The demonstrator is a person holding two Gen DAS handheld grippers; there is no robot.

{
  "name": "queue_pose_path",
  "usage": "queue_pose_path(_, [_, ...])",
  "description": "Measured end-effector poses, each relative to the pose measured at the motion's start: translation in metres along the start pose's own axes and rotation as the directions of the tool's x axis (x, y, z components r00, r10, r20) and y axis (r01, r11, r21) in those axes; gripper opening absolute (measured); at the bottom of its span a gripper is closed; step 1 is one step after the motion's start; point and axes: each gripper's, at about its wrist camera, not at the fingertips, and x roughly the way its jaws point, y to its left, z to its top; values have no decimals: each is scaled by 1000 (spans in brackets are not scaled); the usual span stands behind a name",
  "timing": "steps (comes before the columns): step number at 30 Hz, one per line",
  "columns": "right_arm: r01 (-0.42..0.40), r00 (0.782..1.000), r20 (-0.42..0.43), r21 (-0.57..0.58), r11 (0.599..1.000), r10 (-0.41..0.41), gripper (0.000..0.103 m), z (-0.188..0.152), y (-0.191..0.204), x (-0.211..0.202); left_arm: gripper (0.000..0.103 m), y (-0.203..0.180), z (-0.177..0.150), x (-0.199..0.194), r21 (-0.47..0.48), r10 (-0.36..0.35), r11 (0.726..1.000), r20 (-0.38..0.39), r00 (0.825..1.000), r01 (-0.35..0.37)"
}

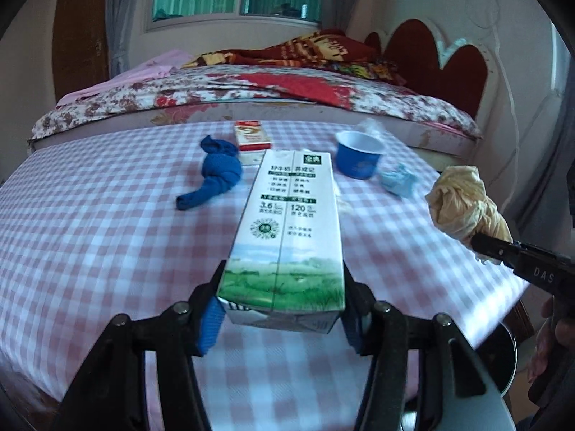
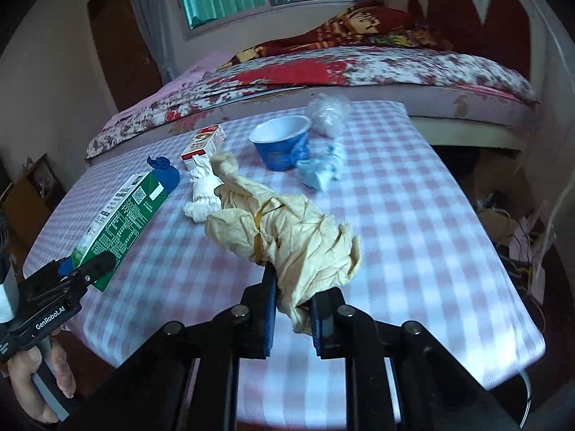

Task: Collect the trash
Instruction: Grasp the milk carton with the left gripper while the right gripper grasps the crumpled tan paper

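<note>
Both grippers loaded, carry step.
Left gripper [image 1: 280, 309] clamps white-green milk carton [image 1: 287, 230]; right gripper [image 2: 293, 309] pinches crumpled beige glove bundle [image 2: 284, 233]. Next: find bin, release.

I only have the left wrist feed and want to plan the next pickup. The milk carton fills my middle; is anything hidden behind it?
Observer: Yes, a white crumpled wad lies on the checked table, in front of the red-and-white box.
Operator: What holds the yellow bundle together?
Observer: A yellow rubber band circles the yellow bundle, which the right tongs grip by its tail.
Operator: What colour is the carton's far side?
Observer: The milk carton has a green panel with a QR code; the left tongs clamp its end.
</note>
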Motion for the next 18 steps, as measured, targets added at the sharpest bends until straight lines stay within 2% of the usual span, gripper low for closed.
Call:
queue_pose_path(10, [45,997,56,150,988,-54,17,-48,-44,-67,55,-51,-22,-30,87,-86,993,3,996,85])
queue_pose_path(18, [89,991,79,237,967,-111,17,-78,-80,-104,55,-96,-32,-37,149,-149,978,-13,989,149])
